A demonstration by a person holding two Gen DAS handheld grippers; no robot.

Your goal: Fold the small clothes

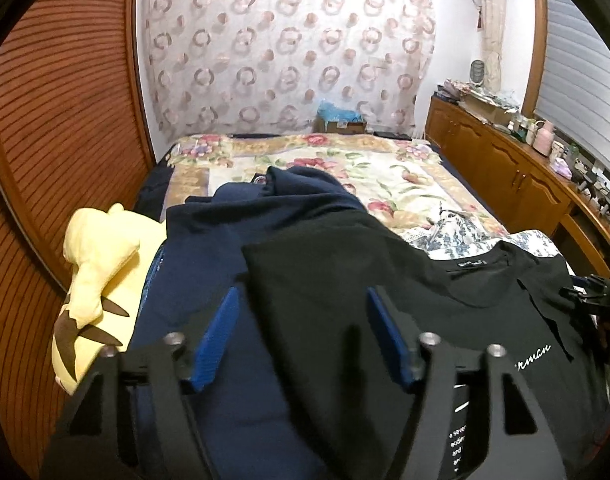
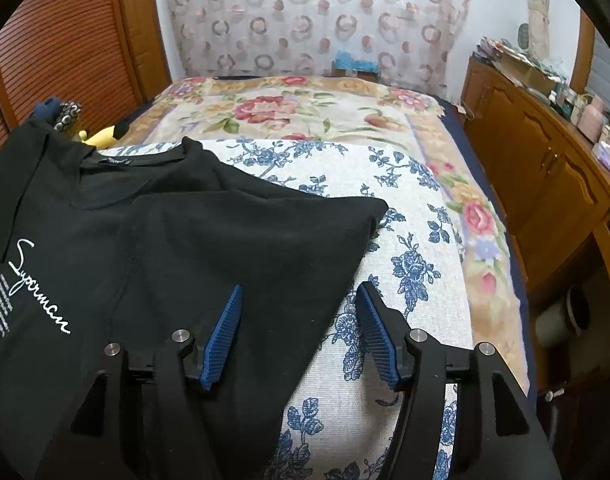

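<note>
A: Count of garments?

B: One black cotton T-shirt with white script lettering (image 2: 153,248), spread on the bed, both sleeves folded in over its chest. One navy blue garment (image 1: 225,232), rumpled, just left of it and partly under its edge. Possibly more dark cloth behind; cannot tell.

A: Grippers?

B: Two. Left gripper (image 1: 301,336) hangs over the shirt's folded left sleeve, blue ribbed pads apart, nothing pinched between them. Right gripper (image 2: 301,332) straddles the shirt's right edge, jaws apart, cloth below but not clamped. The right gripper also shows at the left camera's right margin.

A: Bedding?

B: One white sheet with blue flower print (image 2: 409,248) under the shirt; one cream floral blanket with red roses (image 2: 305,112) beyond.

A: Surroundings, obstructions?

B: One yellow plush toy with brown-tipped ears (image 1: 101,264), touching the navy garment on the left. One brown wooden cabinet run (image 2: 545,168) along the right, top crowded with small items. One curtain with ring pattern (image 1: 285,48) behind.
</note>
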